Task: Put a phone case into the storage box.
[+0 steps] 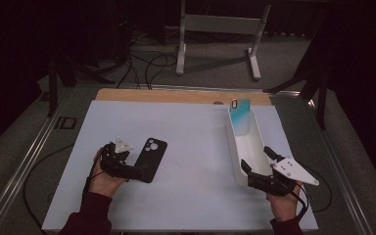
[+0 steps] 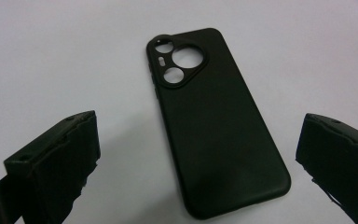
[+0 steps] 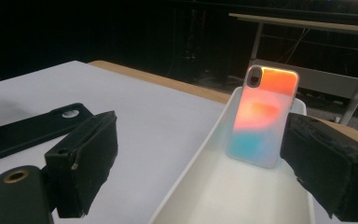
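our left gripper [image 1: 138, 171] wide over black phone case [image 1: 151, 159], bare white desk [image 1: 191, 147] around, right gripper [image 1: 258, 165] wide astride white tray [image 1: 235, 147] end, iridescent case [image 1: 240, 115] upright at far end, dark room behind

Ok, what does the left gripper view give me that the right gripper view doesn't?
Left gripper view alone: the black phone case's full back, camera cutouts included, lying flat between that gripper's open jaws. Right gripper view alone: the iridescent phone case leaning upright against the far end of the white tray, with the dark room behind. Both share the black phone case and the white table cover.
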### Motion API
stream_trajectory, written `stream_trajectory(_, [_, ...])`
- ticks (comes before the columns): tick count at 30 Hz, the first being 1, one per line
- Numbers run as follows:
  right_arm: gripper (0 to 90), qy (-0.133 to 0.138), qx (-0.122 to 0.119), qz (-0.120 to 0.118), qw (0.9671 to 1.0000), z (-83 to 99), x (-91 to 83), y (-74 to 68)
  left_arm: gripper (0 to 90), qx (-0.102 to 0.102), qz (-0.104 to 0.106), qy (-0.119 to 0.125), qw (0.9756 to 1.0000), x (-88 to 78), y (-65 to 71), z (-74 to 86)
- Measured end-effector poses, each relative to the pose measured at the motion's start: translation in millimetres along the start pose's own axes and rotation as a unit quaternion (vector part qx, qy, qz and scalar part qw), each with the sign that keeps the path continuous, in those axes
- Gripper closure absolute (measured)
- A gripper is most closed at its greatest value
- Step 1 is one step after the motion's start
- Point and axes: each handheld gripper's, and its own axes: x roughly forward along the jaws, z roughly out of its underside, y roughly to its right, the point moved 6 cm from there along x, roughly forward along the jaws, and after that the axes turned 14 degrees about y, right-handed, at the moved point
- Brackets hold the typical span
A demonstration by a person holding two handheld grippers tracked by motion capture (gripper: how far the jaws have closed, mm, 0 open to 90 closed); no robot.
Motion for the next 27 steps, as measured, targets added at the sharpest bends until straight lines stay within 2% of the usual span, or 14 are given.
stream_trajectory(6, [10.8, 0.0, 0.001, 0.0, 1.0, 0.2, 0.3, -0.1, 0.1, 0.008, 0.009, -0.022, 0.9997, 10.6, 4.6, 1.5])
stream_trajectory(8, [10.8, 0.0, 0.001, 0.0, 1.0, 0.2, 0.4, -0.1, 0.1, 0.008, 0.009, -0.022, 0.9997, 10.6, 4.6, 1.5])
stream_trajectory(9, [10.8, 0.0, 0.001, 0.0, 1.0, 0.2, 0.4, -0.1, 0.1, 0.01, 0.013, -0.035, 0.9993, 17.2, 8.2, 2.5])
stream_trajectory(11, [10.8, 0.0, 0.0, 0.0, 1.0, 0.0, 0.5, -0.2, 0.1, 0.012, 0.014, -0.04, 0.999, 19.3, 9.2, 2.9])
stream_trajectory(13, [10.8, 0.0, 0.0, -0.001, 1.0, 0.1, 0.7, -0.6, 0.1, 0.015, 0.017, -0.055, 0.9982, 26.1, 12.3, 4.2])
stream_trajectory(20, [10.8, 0.002, 0.001, 0.0, 1.0, -0.4, 0.4, -0.4, 0.2, 0.012, 0.006, -0.086, 0.9962, 39.7, 17.1, 7.9])
stream_trajectory(27, [10.8, 0.003, 0.001, 0.001, 1.0, -1.0, -0.2, 0.4, 0.2, 0.0, 0.001, -0.104, 0.9946, 52.1, 19.7, 12.4])
